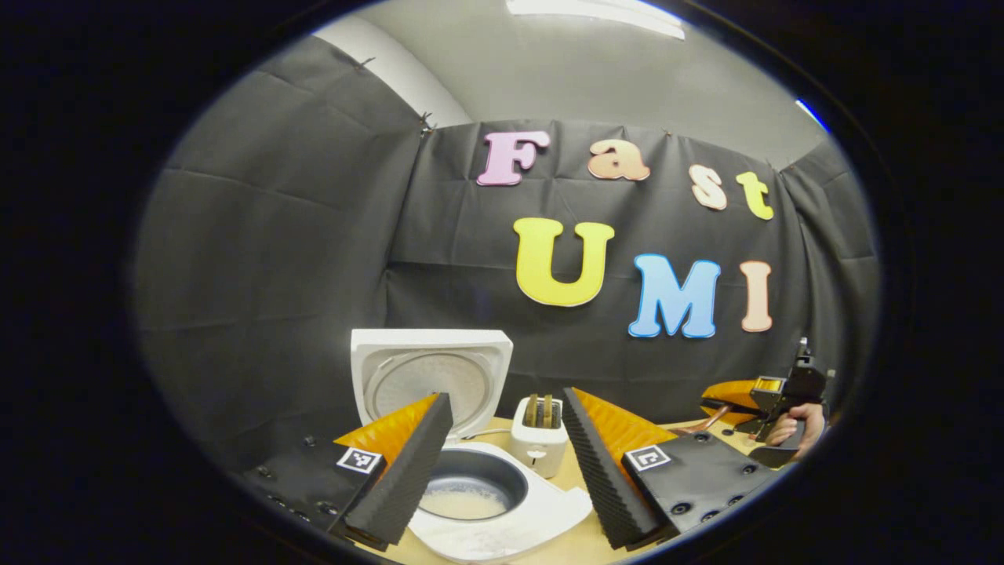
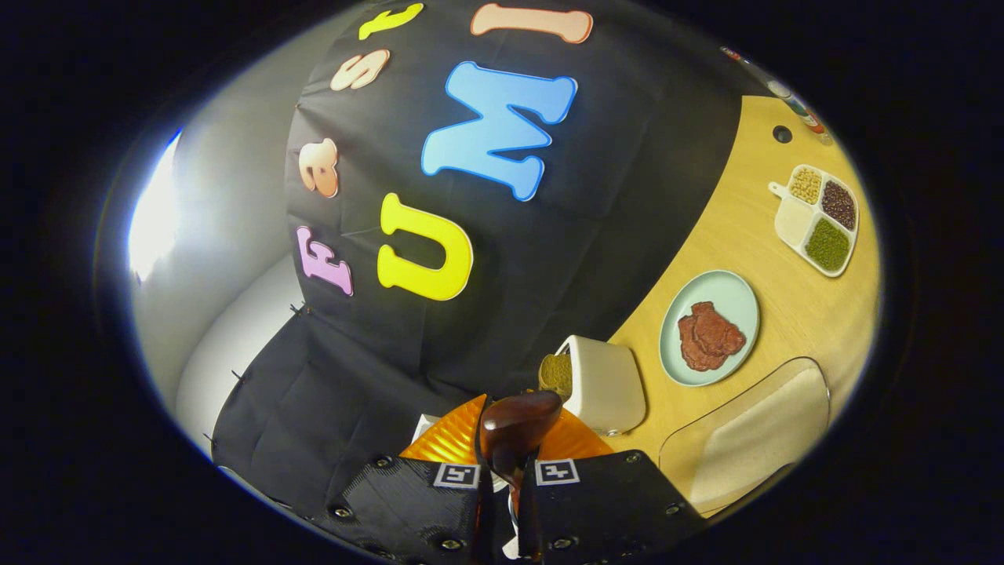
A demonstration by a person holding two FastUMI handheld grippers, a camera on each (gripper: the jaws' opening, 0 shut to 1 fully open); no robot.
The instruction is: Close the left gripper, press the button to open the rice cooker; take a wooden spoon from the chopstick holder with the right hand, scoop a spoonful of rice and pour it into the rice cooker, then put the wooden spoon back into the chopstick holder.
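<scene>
The rice cooker (image 1: pixel 471 479) stands open below our spread left gripper (image 1: pixel 502 463). Our right gripper (image 2: pixel 506 463) pinches the wooden spoon (image 2: pixel 518 428); we judge tilting it slowly over the pot avoids spills.

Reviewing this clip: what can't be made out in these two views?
- Wooden spoon, right gripper view: its handle is hidden between the right claw fingers.
- Rice cooker, left gripper view: the front is cut off by the edge and partly hidden by the left claw.
- Right claw, left gripper view: too small to read its hold.
</scene>
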